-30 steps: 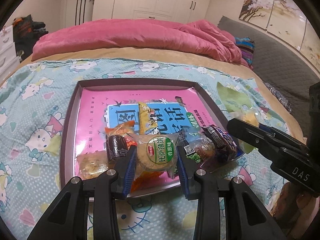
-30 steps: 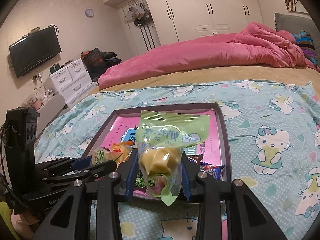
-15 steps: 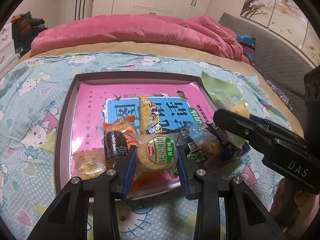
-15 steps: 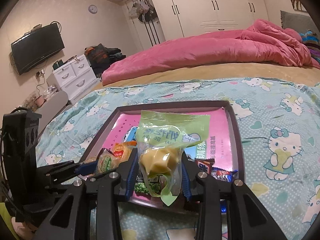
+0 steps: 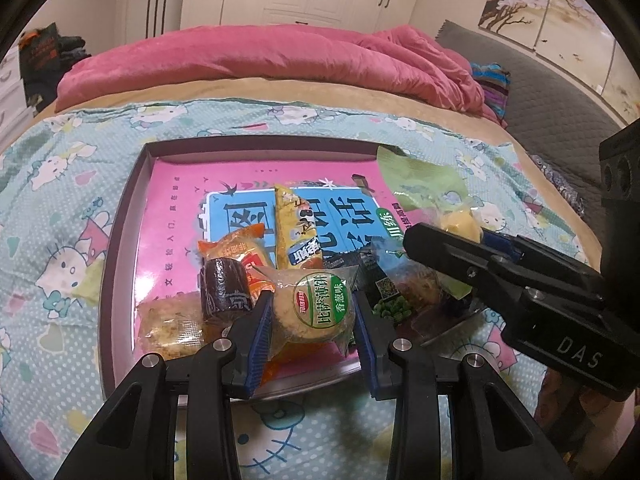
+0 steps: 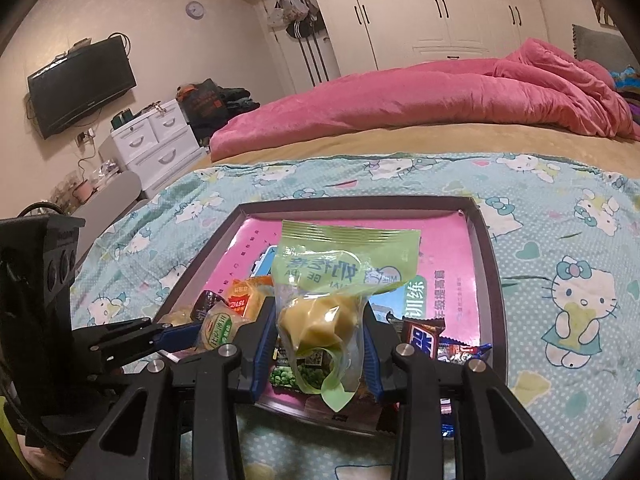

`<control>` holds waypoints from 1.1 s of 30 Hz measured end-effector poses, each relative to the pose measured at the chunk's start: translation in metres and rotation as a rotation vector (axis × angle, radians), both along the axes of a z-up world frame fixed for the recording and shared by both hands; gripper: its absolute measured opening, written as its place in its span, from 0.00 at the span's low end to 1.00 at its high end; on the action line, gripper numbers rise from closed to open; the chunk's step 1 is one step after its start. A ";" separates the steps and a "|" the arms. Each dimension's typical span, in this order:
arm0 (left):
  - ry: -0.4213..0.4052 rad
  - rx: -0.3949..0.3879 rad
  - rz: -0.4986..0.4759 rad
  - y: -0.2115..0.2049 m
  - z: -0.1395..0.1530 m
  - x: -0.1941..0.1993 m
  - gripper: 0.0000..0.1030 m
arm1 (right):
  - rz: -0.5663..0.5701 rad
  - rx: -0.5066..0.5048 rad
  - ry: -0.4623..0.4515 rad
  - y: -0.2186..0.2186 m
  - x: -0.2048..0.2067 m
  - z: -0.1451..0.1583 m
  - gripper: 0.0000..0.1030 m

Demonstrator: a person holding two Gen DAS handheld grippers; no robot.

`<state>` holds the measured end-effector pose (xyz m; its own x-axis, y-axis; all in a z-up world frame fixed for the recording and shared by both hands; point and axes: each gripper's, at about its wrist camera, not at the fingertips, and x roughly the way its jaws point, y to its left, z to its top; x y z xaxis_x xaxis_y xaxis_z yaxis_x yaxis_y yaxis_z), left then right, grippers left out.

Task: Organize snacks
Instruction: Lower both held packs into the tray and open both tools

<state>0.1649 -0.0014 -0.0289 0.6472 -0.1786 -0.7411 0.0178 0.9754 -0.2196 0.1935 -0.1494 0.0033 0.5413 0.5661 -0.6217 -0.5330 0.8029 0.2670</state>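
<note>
Blue-padded, my left gripper (image 5: pixel 313 322) is clenched on a round biscuit pack (image 5: pixel 316 312) at the tray's (image 5: pixel 120 248) near edge, where snacks crowd together. My right gripper (image 6: pixel 318 344) grasps a green candy bag (image 6: pixel 340 280) upright, long axis vertical, sealed top pointing up. Beyond both, the pink tray floor lies open to its far rim. Only the right view shows the chocolate bar (image 6: pixel 424 338).

Glossy clear plastic wrapper on the round biscuit pack (image 5: pixel 318 310); translucent green film on the candy bag (image 6: pixel 344 276). Smooth dark tray (image 5: pixel 120 240), glossy paper book cover (image 5: pixel 180 216). Printed cotton-like sheet (image 6: pixel 560 280); plush pink duvet (image 5: pixel 280 60).
</note>
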 end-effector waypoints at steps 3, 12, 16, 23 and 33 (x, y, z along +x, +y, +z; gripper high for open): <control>0.000 0.005 -0.001 -0.001 0.000 -0.001 0.38 | 0.008 -0.008 0.002 0.002 -0.001 -0.002 0.37; 0.001 0.007 0.001 -0.001 -0.002 -0.003 0.39 | 0.039 -0.003 -0.001 0.006 -0.003 -0.004 0.37; 0.002 0.006 0.001 -0.001 -0.002 -0.002 0.39 | 0.051 -0.013 0.000 0.007 -0.002 -0.006 0.37; 0.003 0.009 0.001 -0.001 -0.003 -0.003 0.39 | 0.056 -0.003 0.029 0.008 0.001 -0.011 0.38; 0.005 0.011 0.002 0.000 -0.004 -0.003 0.39 | 0.054 0.025 0.065 0.005 0.005 -0.017 0.38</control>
<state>0.1622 -0.0012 -0.0326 0.6438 -0.1694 -0.7462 0.0152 0.9778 -0.2088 0.1982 -0.1447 -0.0135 0.4685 0.6092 -0.6399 -0.5561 0.7661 0.3222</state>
